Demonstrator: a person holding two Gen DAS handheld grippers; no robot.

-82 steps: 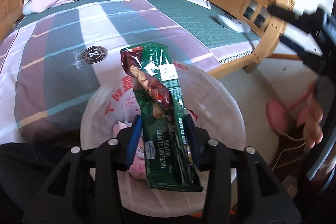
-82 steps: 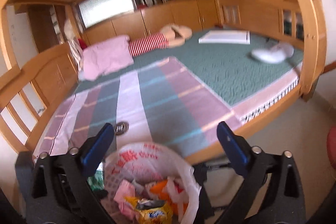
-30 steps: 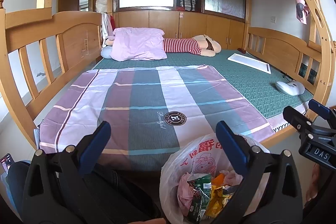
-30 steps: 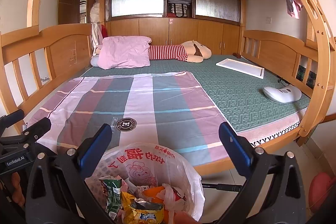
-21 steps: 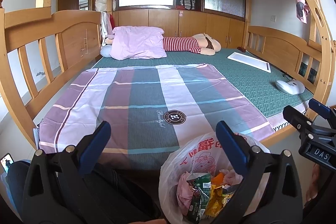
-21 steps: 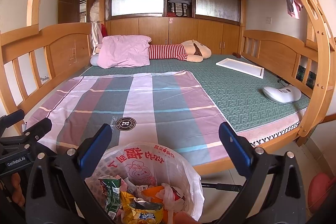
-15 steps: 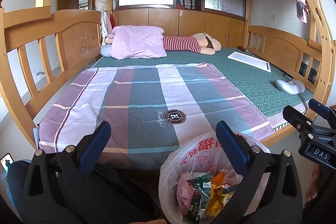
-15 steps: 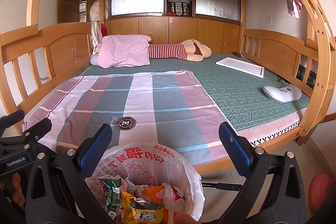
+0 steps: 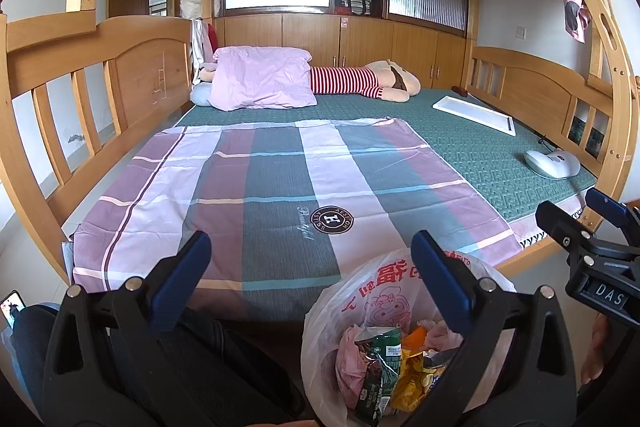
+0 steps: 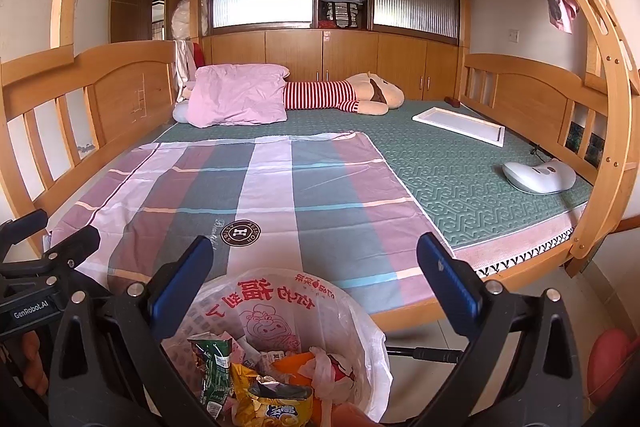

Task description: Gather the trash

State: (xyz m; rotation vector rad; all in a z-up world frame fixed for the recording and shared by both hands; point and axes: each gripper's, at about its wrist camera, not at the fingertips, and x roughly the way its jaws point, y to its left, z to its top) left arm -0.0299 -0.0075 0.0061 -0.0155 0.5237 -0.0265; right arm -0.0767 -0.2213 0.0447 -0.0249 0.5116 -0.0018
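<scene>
A white plastic trash bag (image 9: 384,291) with red print stands open in front of the bed, also in the right wrist view (image 10: 280,303). It holds several wrappers, among them a green wafer wrapper (image 9: 378,371) (image 10: 214,367) and a yellow snack bag (image 10: 272,403). My left gripper (image 9: 310,267) is open and empty above the bag's left side. My right gripper (image 10: 316,271) is open and empty above the bag. Each gripper shows at the edge of the other's view.
A wooden bunk bed carries a plaid sheet (image 9: 280,187), a pink pillow (image 9: 260,79), a striped plush toy (image 9: 360,83), a white tray (image 9: 476,111) and a white device (image 9: 552,163). A red object (image 10: 608,359) lies on the floor at right.
The left gripper earlier held the green wafer wrapper over the bag; the wrapper now lies in the bag and the jaws are open. Over the last second nothing has moved.
</scene>
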